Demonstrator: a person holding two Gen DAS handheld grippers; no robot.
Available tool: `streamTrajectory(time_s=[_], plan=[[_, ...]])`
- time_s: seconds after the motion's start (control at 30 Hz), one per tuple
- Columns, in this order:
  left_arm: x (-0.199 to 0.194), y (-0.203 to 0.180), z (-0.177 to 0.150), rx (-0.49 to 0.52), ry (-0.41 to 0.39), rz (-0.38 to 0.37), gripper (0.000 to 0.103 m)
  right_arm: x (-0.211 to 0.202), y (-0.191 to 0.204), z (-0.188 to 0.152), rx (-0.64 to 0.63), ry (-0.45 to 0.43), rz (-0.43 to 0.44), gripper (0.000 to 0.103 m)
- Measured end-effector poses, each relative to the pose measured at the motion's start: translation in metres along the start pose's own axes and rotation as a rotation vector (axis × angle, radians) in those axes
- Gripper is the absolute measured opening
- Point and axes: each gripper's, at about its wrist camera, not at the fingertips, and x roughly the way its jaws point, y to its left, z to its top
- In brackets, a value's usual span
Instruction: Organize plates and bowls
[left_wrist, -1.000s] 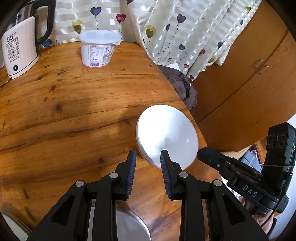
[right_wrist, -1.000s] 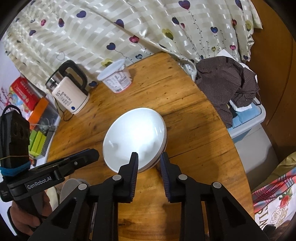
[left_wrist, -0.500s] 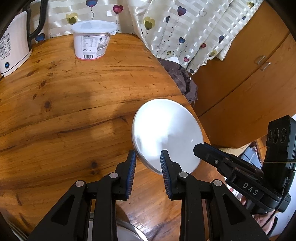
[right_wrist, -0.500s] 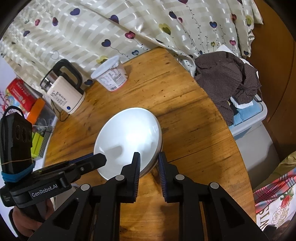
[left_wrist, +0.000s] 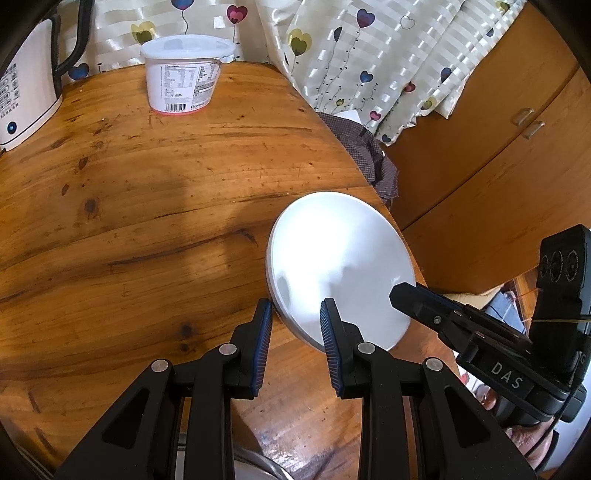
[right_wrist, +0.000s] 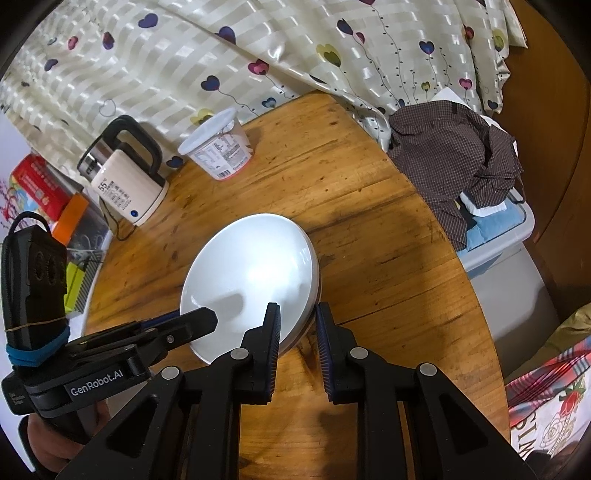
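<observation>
Because the stacked white bowls (right_wrist: 255, 273) are gripped at opposite rims, the stack is held tilted over the near right of the surface (left_wrist: 140, 206): left hand-held gripper (left_wrist: 295, 317) and right hand-held gripper (right_wrist: 297, 321), both narrowed onto a rim.

Kettle (right_wrist: 127, 182): upright, table's (left_wrist: 147, 206) far edge.
Lidded tub (left_wrist: 184, 74): beside kettle.
Checked shirt (right_wrist: 458, 162): on bin, off-table.

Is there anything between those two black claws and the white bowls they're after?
Nothing visible. Both the left gripper and the right gripper already straddle opposite edges of the stacked white bowls, with only bare wooden table around.
</observation>
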Motion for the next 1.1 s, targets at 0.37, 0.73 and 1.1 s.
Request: streamTrajectory(time_s=[0.37, 0.73, 1.1], plan=[[-0.001, 0.0, 0.001, 0.001, -0.005, -0.004, 0.028, 0.0, 0.003, 0.003, -0.016, 0.001, -0.011, 0.019], [-0.019, 0.0, -0.003, 0.005, -0.028, -0.009, 0.028, -0.012, 0.012, 0.001, -0.037, -0.017, -0.008, 0.019], [-0.042, 0.0, -0.012, 0.004, -0.055, -0.005, 0.028, -0.027, 0.031, -0.004, -0.065, -0.032, 0.003, 0.019]])
